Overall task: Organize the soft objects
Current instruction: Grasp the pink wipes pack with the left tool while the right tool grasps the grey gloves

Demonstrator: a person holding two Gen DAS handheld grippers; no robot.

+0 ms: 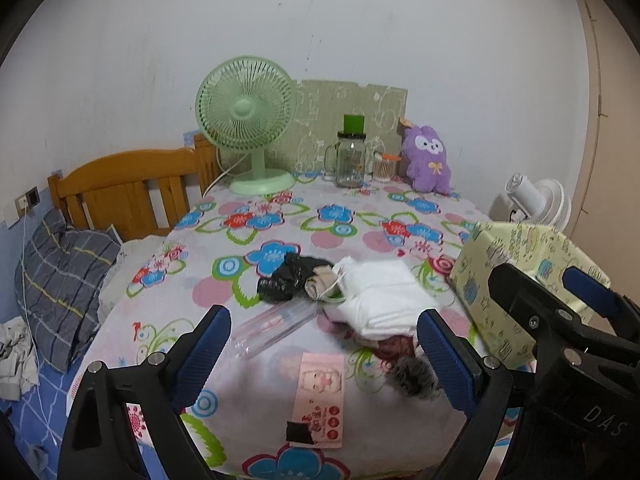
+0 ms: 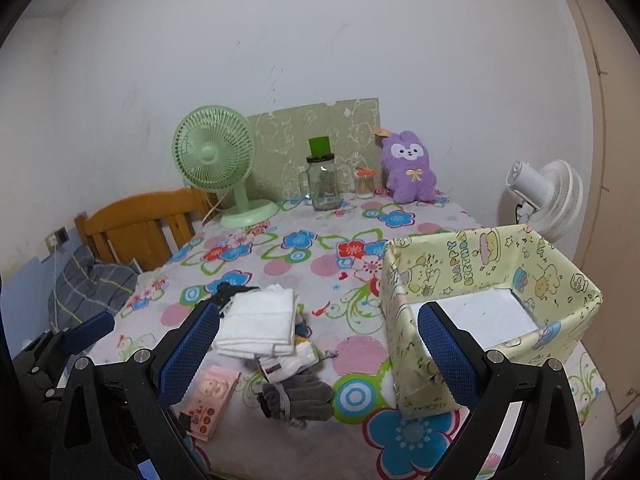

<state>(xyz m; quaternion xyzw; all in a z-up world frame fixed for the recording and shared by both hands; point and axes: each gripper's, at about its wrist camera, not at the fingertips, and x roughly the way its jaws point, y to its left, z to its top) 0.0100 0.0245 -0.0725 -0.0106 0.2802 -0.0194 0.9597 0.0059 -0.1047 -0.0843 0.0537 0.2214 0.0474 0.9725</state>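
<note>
Floral bench (image 2: 304, 272) by white wall | your left hand-held gripper (image 1: 324, 344) and right hand-held gripper (image 2: 320, 344) both wide, empty | folded white towel (image 2: 260, 320) mid-bench, left of box (image 2: 404, 344) | likely light, floppy; pinch the stacked folded edge.

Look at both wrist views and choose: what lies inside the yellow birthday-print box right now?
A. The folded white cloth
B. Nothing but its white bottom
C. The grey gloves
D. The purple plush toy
B: the right wrist view looks down into the yellow box and shows only its bare white bottom, while the grey gloves, white cloth and purple plush toy sit outside it.
</note>
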